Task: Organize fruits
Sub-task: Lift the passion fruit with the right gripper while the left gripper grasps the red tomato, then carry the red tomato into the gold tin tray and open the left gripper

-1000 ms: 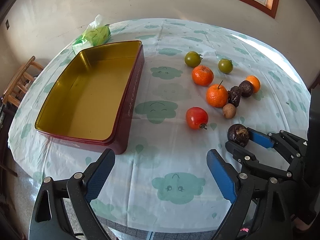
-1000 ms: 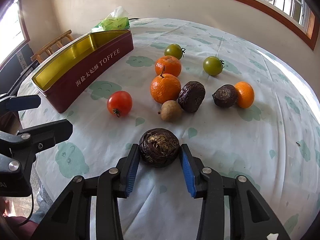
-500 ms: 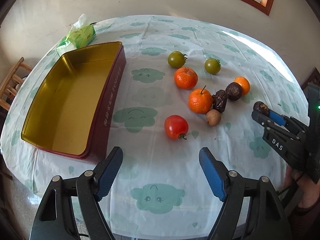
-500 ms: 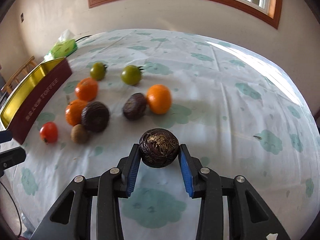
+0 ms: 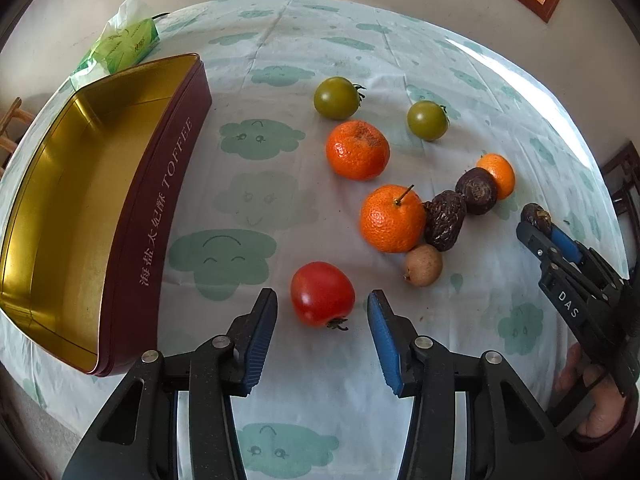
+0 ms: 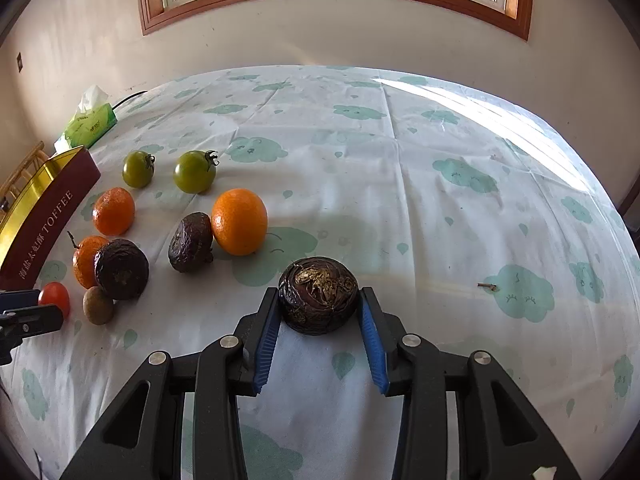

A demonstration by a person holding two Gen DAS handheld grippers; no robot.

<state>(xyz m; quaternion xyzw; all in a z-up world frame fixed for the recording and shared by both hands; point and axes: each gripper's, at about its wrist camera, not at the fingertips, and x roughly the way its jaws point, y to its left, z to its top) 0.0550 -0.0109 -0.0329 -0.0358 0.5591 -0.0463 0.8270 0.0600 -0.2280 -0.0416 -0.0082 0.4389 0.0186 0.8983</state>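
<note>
Tin (image 5: 160, 184): far left on the surface (image 5: 320, 48), open, gold inside, nothing in it.
Left gripper (image 5: 322, 312): fingers spread wide, straddling the red tomato (image 5: 322, 294), not touching it.
Loose fruit: oranges, green tomatoes and dark wrinkled ones clustered just right of the tin.
Right gripper (image 6: 318, 312): clamped on a dark wrinkled passion fruit (image 6: 318, 295), right of the cluster and well apart from the tin.
</note>
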